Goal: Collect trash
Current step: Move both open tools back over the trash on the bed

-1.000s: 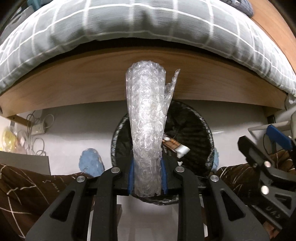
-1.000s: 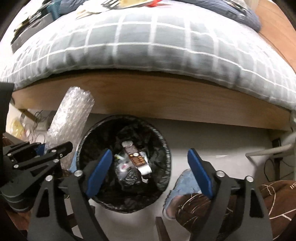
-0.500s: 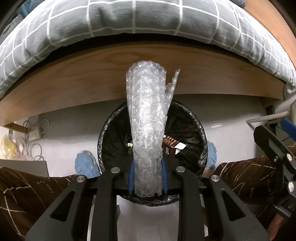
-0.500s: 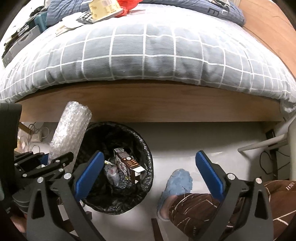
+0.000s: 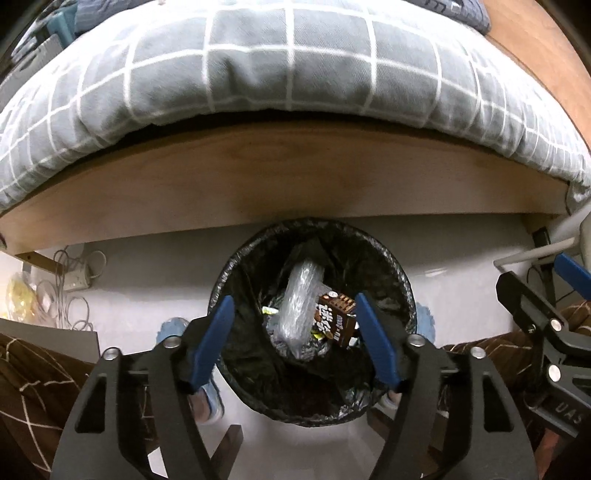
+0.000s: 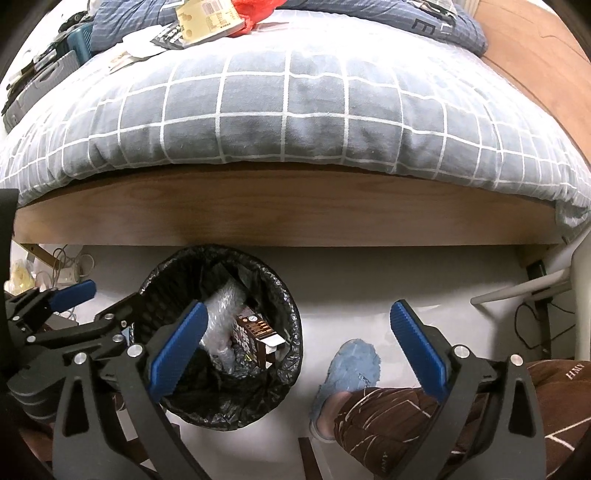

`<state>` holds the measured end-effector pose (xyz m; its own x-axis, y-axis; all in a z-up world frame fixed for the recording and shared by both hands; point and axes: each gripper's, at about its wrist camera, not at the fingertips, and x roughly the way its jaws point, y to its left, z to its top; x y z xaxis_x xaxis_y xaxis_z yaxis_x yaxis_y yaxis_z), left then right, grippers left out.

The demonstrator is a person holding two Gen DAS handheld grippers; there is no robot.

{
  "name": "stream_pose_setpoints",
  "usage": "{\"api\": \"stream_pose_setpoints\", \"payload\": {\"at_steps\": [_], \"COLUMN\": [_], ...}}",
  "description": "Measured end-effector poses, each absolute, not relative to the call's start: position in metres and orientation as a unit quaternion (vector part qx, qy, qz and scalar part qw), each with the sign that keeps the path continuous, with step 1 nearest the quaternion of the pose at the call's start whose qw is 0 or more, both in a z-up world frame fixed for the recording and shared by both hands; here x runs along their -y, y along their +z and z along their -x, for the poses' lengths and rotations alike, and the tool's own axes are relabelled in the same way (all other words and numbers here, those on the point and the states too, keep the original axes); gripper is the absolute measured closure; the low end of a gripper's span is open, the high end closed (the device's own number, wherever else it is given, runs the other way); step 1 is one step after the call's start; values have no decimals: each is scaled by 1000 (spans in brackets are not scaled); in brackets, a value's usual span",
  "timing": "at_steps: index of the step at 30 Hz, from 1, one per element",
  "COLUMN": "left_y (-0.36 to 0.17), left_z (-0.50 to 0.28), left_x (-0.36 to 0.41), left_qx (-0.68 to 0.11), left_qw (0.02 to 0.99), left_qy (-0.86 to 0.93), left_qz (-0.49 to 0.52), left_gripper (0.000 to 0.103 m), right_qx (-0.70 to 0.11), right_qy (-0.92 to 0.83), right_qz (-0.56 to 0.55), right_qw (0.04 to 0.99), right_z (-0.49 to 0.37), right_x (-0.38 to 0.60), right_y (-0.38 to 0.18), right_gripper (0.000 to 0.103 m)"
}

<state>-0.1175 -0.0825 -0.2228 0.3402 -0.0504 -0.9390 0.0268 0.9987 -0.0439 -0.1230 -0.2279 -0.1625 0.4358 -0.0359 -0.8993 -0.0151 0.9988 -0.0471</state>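
Note:
A round bin lined with a black bag (image 5: 236,266) (image 6: 291,332) stands on the pale floor by the bed frame. A roll of clear bubble wrap (image 5: 299,299) (image 6: 221,314) lies inside it beside a brown carton (image 5: 334,319) (image 6: 255,336). My left gripper (image 5: 293,308) hangs right above the bin, its jaws opening, with nothing between the blue pads. It also shows at the left of the right wrist view (image 6: 107,301). My right gripper (image 6: 297,321) stands open over the floor to the right of the bin, holding nothing.
A wooden bed frame (image 5: 295,184) with a grey checked duvet (image 6: 295,103) runs across the back. Papers and a red bag (image 6: 255,9) lie on the bed. The person's brown trouser legs and a blue slipper (image 6: 351,365) flank the bin. Cables and a power strip (image 5: 74,280) lie at the left.
The left gripper opened and the bubble wrap roll dropped from it into the bin. The right gripper widened a little and its view drew back from the bin.

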Motion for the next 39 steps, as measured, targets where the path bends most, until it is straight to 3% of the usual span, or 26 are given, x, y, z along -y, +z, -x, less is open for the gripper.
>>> {"api": "stream_pose_setpoints", "payload": {"at_steps": [5,8,25,39], "left_y": [-207,-196,-108,-56], "left_z": [120,122,116,49], "left_x": [73,67,22,-42], "left_qx": [-555,-545,-497,-459], "left_qw": [832,838,867,885], "left_qy": [-15,-13,5,53], "left_qz": [14,15,35,56], "left_gripper": [11,6,6,6], "right_qx": [-521,-508,-443,-394], "right_qy": [-6,-5,20,45], "right_qz": [24,27,46,66], "right_qw": [853,861,895,916], "right_z": [121,121,109,48], "right_x": [225,222,199,174], "right_y": [-154,-143,-75,-25], "right_gripper": [8,8,8,8]}}
